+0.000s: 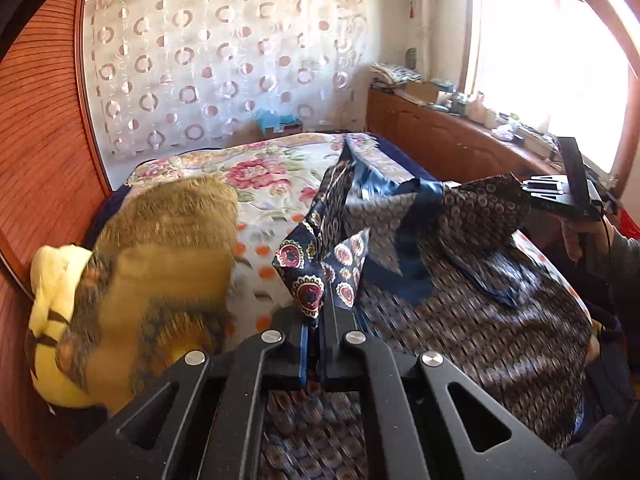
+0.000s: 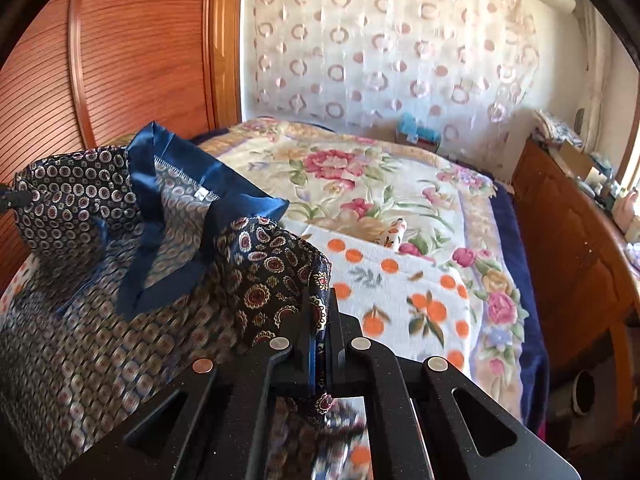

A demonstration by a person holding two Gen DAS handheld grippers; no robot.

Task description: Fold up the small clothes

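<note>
A: What is taking up the most room beyond the jaws?

B: The bed point(image 2: 516, 304), which is lying ahead of both grippers under a floral blanket point(image 2: 360, 176). A white towel with orange fruit prints point(image 2: 400, 292) is resting on that blanket, just ahead and to the right of the right gripper's jaws. Behind the bed a curtain with ring patterns point(image 1: 224, 60) is hanging, and a wooden panel point(image 2: 132, 52) is standing off to the left.

A: And the garment?

B: A dark blue patterned shirt point(image 1: 460, 312) with a satin blue collar point(image 2: 176, 184) is hanging between the two grippers, lifted off the bed at its upper corners, with the body draping down below and toward the cameras. Its edges are looking blurred.

A: What is the left gripper point(image 1: 316, 320) doing?

B: Its jaws are pressing nearly together on a paisley-lined corner of the shirt, and the cloth is standing up just past the fingertips. To the left of those jaws a brown and yellow plush toy point(image 1: 140, 280) is lying, also blurred.

A: The right gripper point(image 2: 320, 320)?

B: Its jaws are pinching flat on the other paisley corner; the fabric is running through them and showing again below. From the left wrist view that gripper point(image 1: 532, 194) is sitting far right of the jaws, clamped on the shirt's far corner, with a hand point(image 1: 580, 236) gripping its handle.

A: Anything smaller?

B: A wooden cabinet point(image 1: 432, 132) under the window is carrying clutter too small to make out.
</note>
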